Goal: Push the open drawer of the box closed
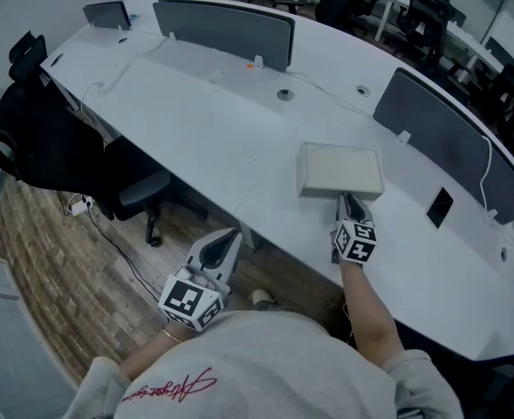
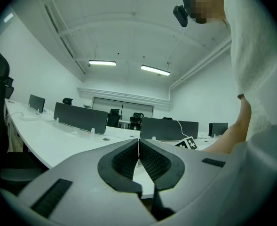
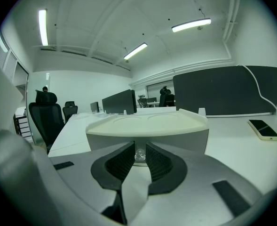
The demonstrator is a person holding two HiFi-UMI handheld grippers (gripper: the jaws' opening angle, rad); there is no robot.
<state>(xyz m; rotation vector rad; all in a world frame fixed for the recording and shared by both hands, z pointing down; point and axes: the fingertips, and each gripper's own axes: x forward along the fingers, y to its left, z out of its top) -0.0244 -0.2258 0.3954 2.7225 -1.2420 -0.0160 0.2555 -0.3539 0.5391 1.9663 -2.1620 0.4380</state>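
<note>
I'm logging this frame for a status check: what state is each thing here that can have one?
Left hand-held gripper: shut, empty.
Right hand-held gripper: shut on the drawer knob.
Drawer: looks pushed in.
Phone: lying flat, screen dark.

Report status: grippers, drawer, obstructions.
Left hand-held gripper shut, empty. Right hand-held gripper shut on drawer knob; drawer front looks flush with box. Nothing in the way.

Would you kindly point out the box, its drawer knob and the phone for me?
box [image 1: 341, 166], head view, middle of its top.
knob [image 3: 140, 154], right gripper view, its clear front.
phone [image 3: 265, 129], right gripper view, middle of its screen.
</note>
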